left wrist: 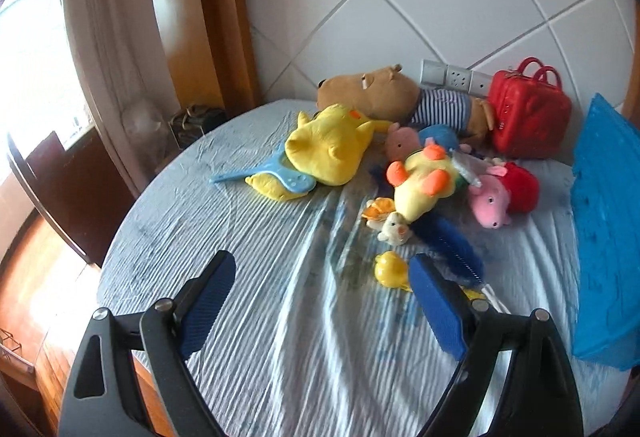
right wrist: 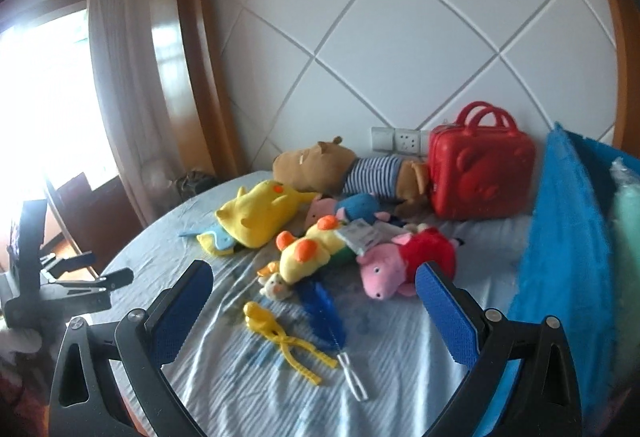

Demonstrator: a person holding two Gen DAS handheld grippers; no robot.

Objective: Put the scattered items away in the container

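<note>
Toys lie scattered on a bed with a light blue striped sheet (left wrist: 248, 237). A blue container (left wrist: 604, 229) stands at the right edge; it also shows in the right wrist view (right wrist: 560, 237). Among the toys are a yellow Pikachu plush (left wrist: 328, 149), a yellow duck plush (left wrist: 424, 185), a pink pig in red (left wrist: 504, 197), a brown bear in stripes (left wrist: 384, 93), a blue brush (left wrist: 448, 241) and a yellow duck tong (right wrist: 280, 337). My left gripper (left wrist: 320, 301) is open and empty above the sheet, left of the tong. My right gripper (right wrist: 316, 309) is open and empty above the tong and brush.
A red toy suitcase (right wrist: 480, 173) stands against the white padded headboard (right wrist: 400, 37). A small white chick toy (right wrist: 274, 287) and a blue pig plush (right wrist: 356, 207) lie in the pile. The bed's left edge drops to a wooden floor (left wrist: 40, 297). My left gripper's body (right wrist: 60, 277) shows at the far left.
</note>
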